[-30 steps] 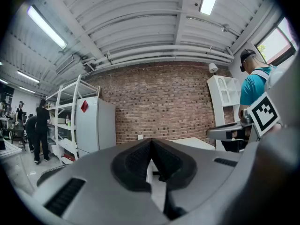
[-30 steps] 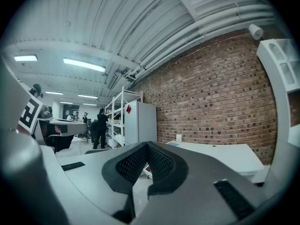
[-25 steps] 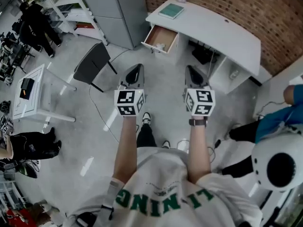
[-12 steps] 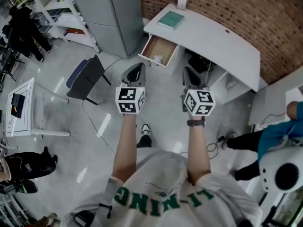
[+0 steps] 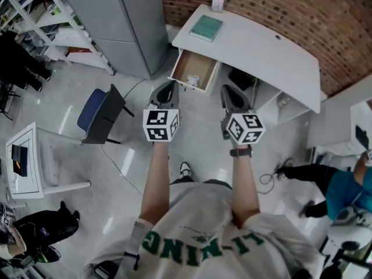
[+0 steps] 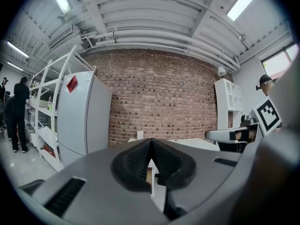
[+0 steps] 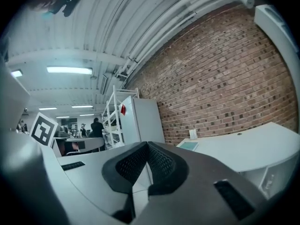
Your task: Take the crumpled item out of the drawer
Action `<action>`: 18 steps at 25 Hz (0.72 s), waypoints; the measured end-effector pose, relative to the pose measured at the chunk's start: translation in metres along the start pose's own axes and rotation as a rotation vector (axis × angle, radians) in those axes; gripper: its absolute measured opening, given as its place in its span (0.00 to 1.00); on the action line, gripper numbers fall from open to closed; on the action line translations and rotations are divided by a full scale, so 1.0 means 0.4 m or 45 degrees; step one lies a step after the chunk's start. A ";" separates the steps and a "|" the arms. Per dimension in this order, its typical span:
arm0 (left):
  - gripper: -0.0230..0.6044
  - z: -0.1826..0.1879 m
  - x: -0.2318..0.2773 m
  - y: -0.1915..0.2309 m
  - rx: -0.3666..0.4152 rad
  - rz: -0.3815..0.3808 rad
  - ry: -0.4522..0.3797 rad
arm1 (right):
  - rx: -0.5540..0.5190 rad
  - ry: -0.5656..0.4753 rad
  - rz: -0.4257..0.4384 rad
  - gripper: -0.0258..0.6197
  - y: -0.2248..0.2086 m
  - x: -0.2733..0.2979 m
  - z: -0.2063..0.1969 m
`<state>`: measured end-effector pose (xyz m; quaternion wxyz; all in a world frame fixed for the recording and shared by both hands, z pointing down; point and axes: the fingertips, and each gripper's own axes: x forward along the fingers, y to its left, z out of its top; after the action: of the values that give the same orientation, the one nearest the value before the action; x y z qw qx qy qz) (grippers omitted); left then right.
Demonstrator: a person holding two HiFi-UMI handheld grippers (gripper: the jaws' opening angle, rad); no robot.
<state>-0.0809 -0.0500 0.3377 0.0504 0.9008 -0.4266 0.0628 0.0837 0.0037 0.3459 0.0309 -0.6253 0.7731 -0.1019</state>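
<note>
In the head view an open wooden drawer (image 5: 193, 70) sticks out of the white desk (image 5: 261, 45). A small white crumpled item (image 5: 193, 80) lies inside it near the front. My left gripper (image 5: 165, 89) is shut and empty, just below the drawer's front left. My right gripper (image 5: 231, 95) is also shut and empty, to the drawer's right, below the desk edge. In the left gripper view the shut left gripper (image 6: 151, 142) points at the desk and brick wall. The right gripper view shows the right gripper (image 7: 147, 146) pressed together, with the desk (image 7: 243, 144) at right.
A teal book (image 5: 204, 28) and a small white cup (image 5: 217, 4) sit on the desk. A grey cabinet (image 5: 122, 16) stands left of the drawer. A blue chair (image 5: 99, 112) and a white side table (image 5: 29, 161) are on the left floor. A person (image 5: 343, 182) sits at right.
The view has shifted: the desk and drawer now sit nearer and more centred above both grippers. The chair and side table have slid down-left. Both grippers stay shut.
</note>
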 end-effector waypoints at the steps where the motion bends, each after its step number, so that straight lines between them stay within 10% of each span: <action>1: 0.03 0.001 0.010 0.016 -0.008 -0.003 -0.004 | 0.012 0.004 -0.008 0.04 0.000 0.014 -0.003; 18: 0.03 -0.134 0.196 0.128 -0.102 0.000 0.096 | 0.034 0.207 -0.031 0.04 -0.074 0.229 -0.144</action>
<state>-0.0750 -0.1343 0.4049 0.1025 0.8951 -0.4265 0.0793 0.0821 -0.0844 0.4155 -0.0250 -0.6240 0.7638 -0.1629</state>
